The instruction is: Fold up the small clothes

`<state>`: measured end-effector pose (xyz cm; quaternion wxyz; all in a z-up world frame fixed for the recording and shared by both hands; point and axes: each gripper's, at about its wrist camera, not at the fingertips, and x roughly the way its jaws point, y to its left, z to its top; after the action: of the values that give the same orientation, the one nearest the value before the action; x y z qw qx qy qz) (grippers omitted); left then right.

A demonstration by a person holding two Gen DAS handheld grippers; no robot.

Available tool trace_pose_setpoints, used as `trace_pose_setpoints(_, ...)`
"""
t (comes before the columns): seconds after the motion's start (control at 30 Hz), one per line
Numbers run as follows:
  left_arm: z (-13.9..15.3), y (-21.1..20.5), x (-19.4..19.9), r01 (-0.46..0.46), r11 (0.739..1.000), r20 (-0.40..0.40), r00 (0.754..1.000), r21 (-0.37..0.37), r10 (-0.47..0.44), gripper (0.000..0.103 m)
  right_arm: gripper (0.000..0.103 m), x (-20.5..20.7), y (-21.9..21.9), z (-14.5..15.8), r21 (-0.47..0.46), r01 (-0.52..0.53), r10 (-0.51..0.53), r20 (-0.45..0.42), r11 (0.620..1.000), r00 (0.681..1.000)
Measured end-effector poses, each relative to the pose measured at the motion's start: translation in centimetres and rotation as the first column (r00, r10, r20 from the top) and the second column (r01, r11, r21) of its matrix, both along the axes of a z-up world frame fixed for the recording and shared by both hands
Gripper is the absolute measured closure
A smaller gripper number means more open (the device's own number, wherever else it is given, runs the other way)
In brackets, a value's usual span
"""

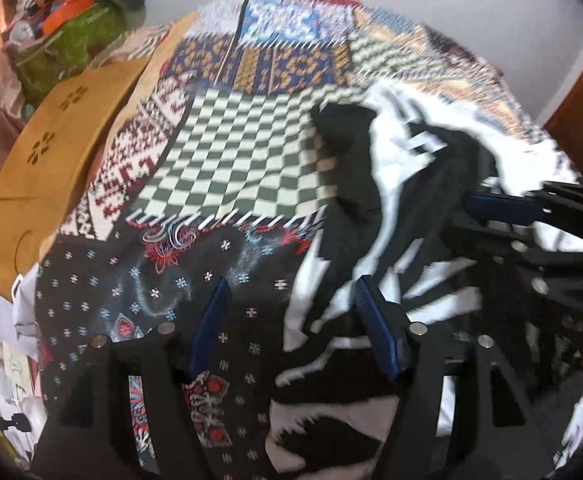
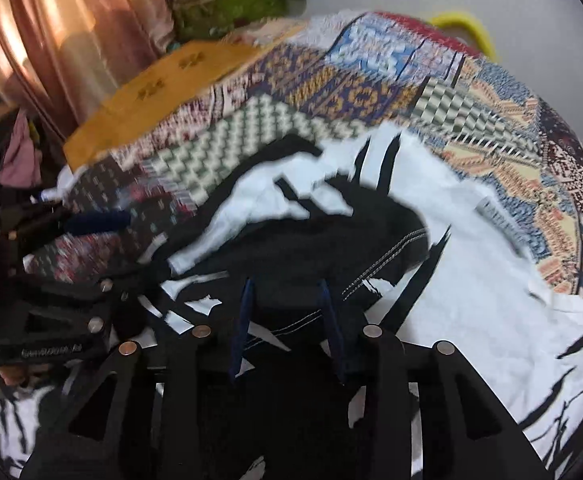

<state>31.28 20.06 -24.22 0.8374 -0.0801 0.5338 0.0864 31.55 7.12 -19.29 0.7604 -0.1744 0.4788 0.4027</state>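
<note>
1. Patchwork blanket point(image 1: 251, 152) covers the surface under everything: checkered green-and-white panel in the middle, dark flowered panel nearest the left wrist camera, blue and orange panels farther off. What lies under it does not show.
2. Black-and-white garment point(image 2: 451, 248) lies rumpled on the blanket. Broad white cloth with black streaks spreads to the right in the right wrist view; a black part with white stitched seams is bunched on top, near the middle. In the left wrist view the same garment point(image 1: 371, 200) sits right of the checkered panel.
3. Tan wooden board point(image 1: 51, 148) with small cut-out flower shapes lies beside the blanket's left edge. Pink curtain point(image 2: 51, 40) hangs behind it; a green bag point(image 2: 231, 8) of clutter sits beyond.
4. Left gripper point(image 1: 291, 312): jaws spread wide, released. One blue pad over the dark flowered panel, the other at the garment's striped edge; nothing pinched between them.
5. Right gripper point(image 2: 287, 320): jaws partly parted over the black stitched part of the garment. Cloth lies between the blue pads point(image 2: 243, 320), but the pads do not press on it. Both views blurred.
6. Yellow curved object point(image 2: 467, 28) at the blanket's far edge; too blurred to identify.
</note>
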Motion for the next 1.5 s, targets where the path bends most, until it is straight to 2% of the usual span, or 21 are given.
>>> trace_pose_setpoints(0.07,-0.9,0.6,-0.1,-0.016,1.000,0.011,1.000,-0.005,0.016,0.031,0.071,0.2,-0.4,-0.3,0.016,-0.009,0.009,-0.002,1.000,1.000)
trace_pose_setpoints(0.17,-0.7,1.1,-0.2,-0.029,1.000,0.022,0.999,-0.012,0.029,0.030,0.072,0.4,-1.2,-0.3,0.037,0.007,-0.005,-0.040,0.999,0.999)
trace_pose_setpoints(0.3,0.2,0.7,-0.4,-0.044,0.993,0.036,0.999,0.111,0.040,0.031,0.072,0.1,-2.5,-0.1,0.032,0.023,-0.022,-0.049,0.999,0.999)
trace_pose_setpoints(0.4,1.0,0.4,-0.9,-0.017,0.994,0.036,0.999,0.109,0.013,0.032,0.072,-0.4,-3.9,0.5,0.018,0.049,-0.049,-0.019,0.999,0.999)
trace_pose_setpoints(0.67,5.5,-2.8,-3.0,0.043,0.993,0.100,0.993,0.113,-0.055,0.032,0.069,-1.0,-11.3,3.2,0.050,0.227,-0.229,0.031,0.973,0.973)
trace_pose_setpoints(0.8,8.2,-5.0,-3.5,0.063,0.993,0.145,0.986,0.103,-0.077,0.032,0.064,-2.1,-16.3,6.0,0.120,0.311,-0.317,0.040,0.943,0.947)
trace_pose_setpoints(0.87,9.1,-6.0,-3.4,0.073,0.993,0.156,0.984,0.088,-0.086,0.032,0.056,-2.7,-18.9,7.2,0.154,0.349,-0.361,0.059,0.924,0.931)
trace_pose_setpoints(1.1,10.4,-10.5,-2.3,0.135,0.990,0.176,0.974,0.047,-0.142,0.031,0.054,-3.8,-25.7,8.7,0.171,0.456,-0.477,0.117,0.874,0.871)
trace_pose_setpoints(1.3,9.0,-13.5,0.0,0.174,0.984,0.138,0.975,0.031,-0.176,0.031,0.051,-3.8,-31.5,7.4,0.164,0.552,-0.571,0.106,0.818,0.814)
trace_pose_setpoints(1.5,5.5,-15.8,2.2,0.213,0.977,0.059,0.975,0.003,-0.213,0.031,0.051,-2.6,-35.5,4.6,0.140,0.624,-0.634,0.044,0.769,0.772)
